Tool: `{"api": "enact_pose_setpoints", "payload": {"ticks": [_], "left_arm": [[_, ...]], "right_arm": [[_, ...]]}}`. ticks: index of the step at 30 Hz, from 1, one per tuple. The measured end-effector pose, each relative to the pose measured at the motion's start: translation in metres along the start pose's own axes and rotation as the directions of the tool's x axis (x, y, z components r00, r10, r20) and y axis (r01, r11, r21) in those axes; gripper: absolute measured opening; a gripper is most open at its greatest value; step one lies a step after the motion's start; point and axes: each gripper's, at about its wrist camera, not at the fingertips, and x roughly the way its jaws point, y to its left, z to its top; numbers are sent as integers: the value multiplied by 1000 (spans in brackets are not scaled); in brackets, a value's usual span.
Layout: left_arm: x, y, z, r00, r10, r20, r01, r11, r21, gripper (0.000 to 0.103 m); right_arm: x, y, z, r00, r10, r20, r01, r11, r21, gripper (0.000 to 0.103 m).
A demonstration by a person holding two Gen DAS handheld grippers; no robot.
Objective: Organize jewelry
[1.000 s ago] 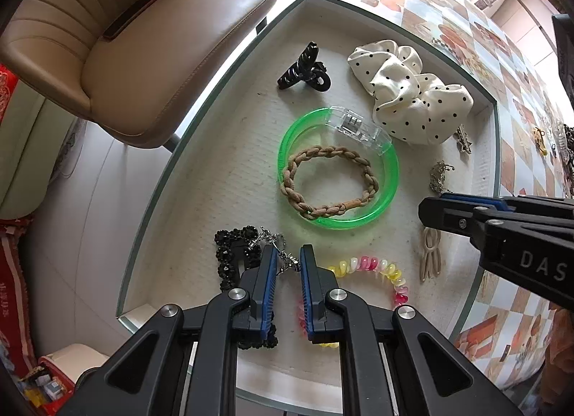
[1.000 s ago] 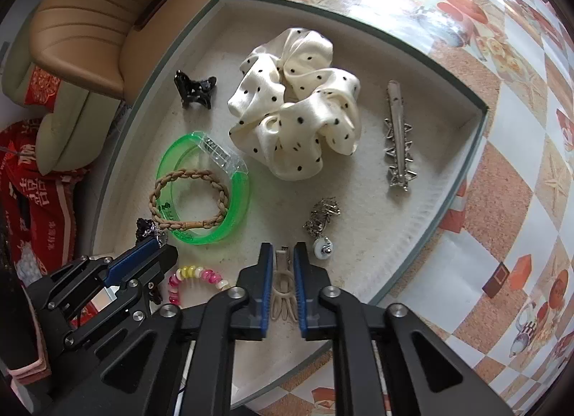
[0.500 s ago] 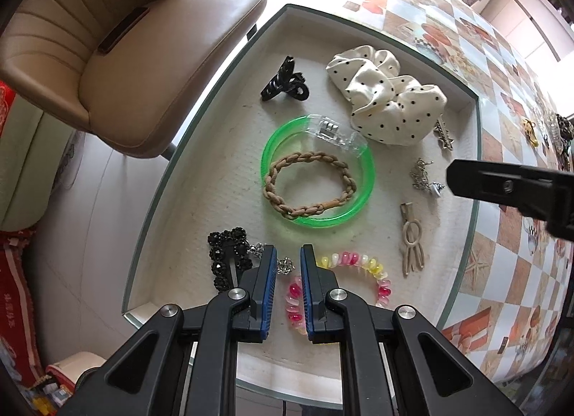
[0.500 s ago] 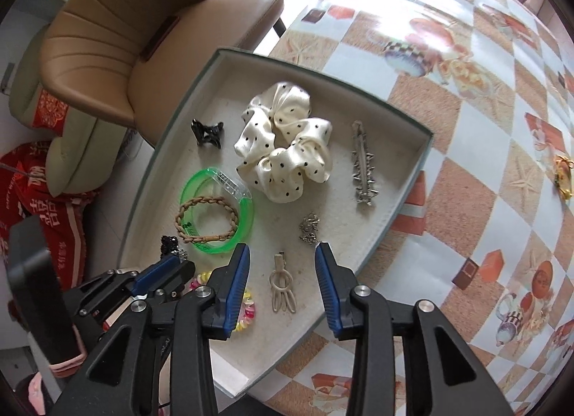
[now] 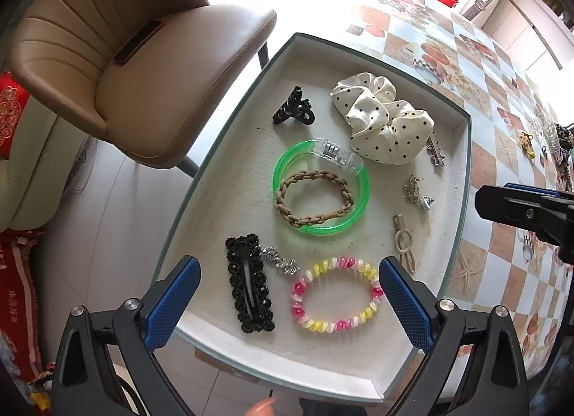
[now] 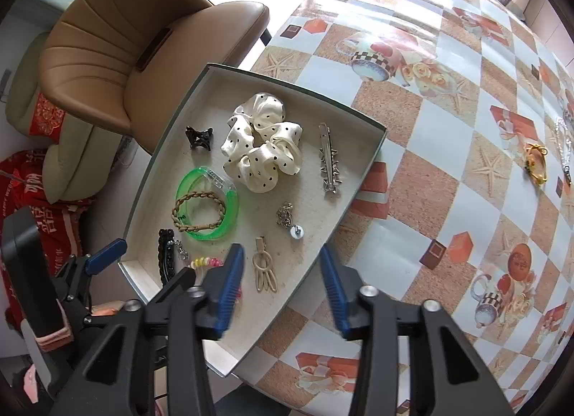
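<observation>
The shallow tray [image 5: 462, 172] holds jewelry and hair pieces. My left gripper [image 5: 287, 269] hangs above its near end with jaws opening wide and nothing between the pads. Below it lie a black flower clip [image 5: 249, 290], a small silver chain [image 5: 280, 260] and a pink-yellow bead bracelet [image 5: 337, 322]. My right gripper [image 6: 280, 253] is higher over the tray's [image 6: 373, 150] near right side, jaws opening and empty. The beige loop clip [image 6: 264, 269] lies flat on the tray beneath it. A green bangle [image 5: 358, 208] rings a braided tie [image 5: 312, 217].
A dotted scrunchie [image 5: 380, 122], black claw clip [image 5: 292, 113], silver barrette [image 6: 328, 161] and silver charm [image 6: 287, 218] fill the tray's far half. A tan chair [image 5: 143, 68] stands left of the table. More jewelry [image 6: 536, 161] lies on the patterned cloth at right.
Both grippers have risen above the tray and opened. The left one let go of the silver chain; the right one let go of the beige loop clip, which stays on the tray.
</observation>
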Motion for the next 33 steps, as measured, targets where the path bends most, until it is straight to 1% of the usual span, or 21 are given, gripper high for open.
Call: {"api": "enact_pose_setpoints", "payload": {"ticks": [1, 5, 6, 7, 11, 14, 15, 16, 20, 24, 26, 28, 33], "left_arm": [[-2, 1, -1, 1000, 5, -2, -5, 1000, -1, 101], [-12, 3, -3, 1000, 28, -4, -28, 999, -16, 102], [-15, 3, -3, 1000, 30, -2, -30, 999, -19, 102], [-19, 4, -4, 999, 36, 1, -36, 999, -22, 102], [-39, 6, -5, 998, 61, 34, -60, 998, -27, 102], [-55, 6, -5, 997, 62, 55, -60, 998, -31, 102], [-59, 6, -5, 996, 60, 60, -58, 998, -36, 102], [-63, 7, -5, 996, 58, 65, -56, 998, -41, 102], [-81, 7, -4, 995, 65, 76, -62, 997, -50, 102], [-98, 10, -4, 995, 52, 86, -46, 997, -69, 102], [-106, 12, -4, 995, 45, 92, -38, 996, -83, 102], [-113, 13, -3, 995, 43, 95, -34, 995, -95, 102], [-127, 14, -4, 994, 46, 95, -35, 993, -112, 102]], "right_arm": [[-2, 0, -1, 1000, -2, 2, 2, 1000, -4, 61], [-10, 3, -4, 1000, -22, 5, 22, 999, -25, 72], [-12, 4, -5, 1000, -28, 6, 28, 999, -32, 77], [-15, 6, -6, 999, -35, 9, 35, 999, -39, 80], [-27, 12, -9, 998, -67, 21, 69, 995, -73, 80], [-38, 17, -11, 996, -83, 33, 85, 992, -94, 81], [-42, 19, -12, 995, -86, 40, 90, 991, -100, 88], [-46, 20, -12, 994, -92, 52, 97, 990, -106, 91], [-61, 27, -13, 990, -104, 95, 115, 986, -121, 91], [-76, 36, -13, 984, -130, 123, 148, 978, -145, 91], [-84, 41, -14, 978, -143, 148, 166, 974, -156, 103], [-94, 46, -15, 972, -149, 182, 180, 970, -166, 103], [-110, 53, -15, 969, -145, 198, 179, 969, -169, 103]]}}
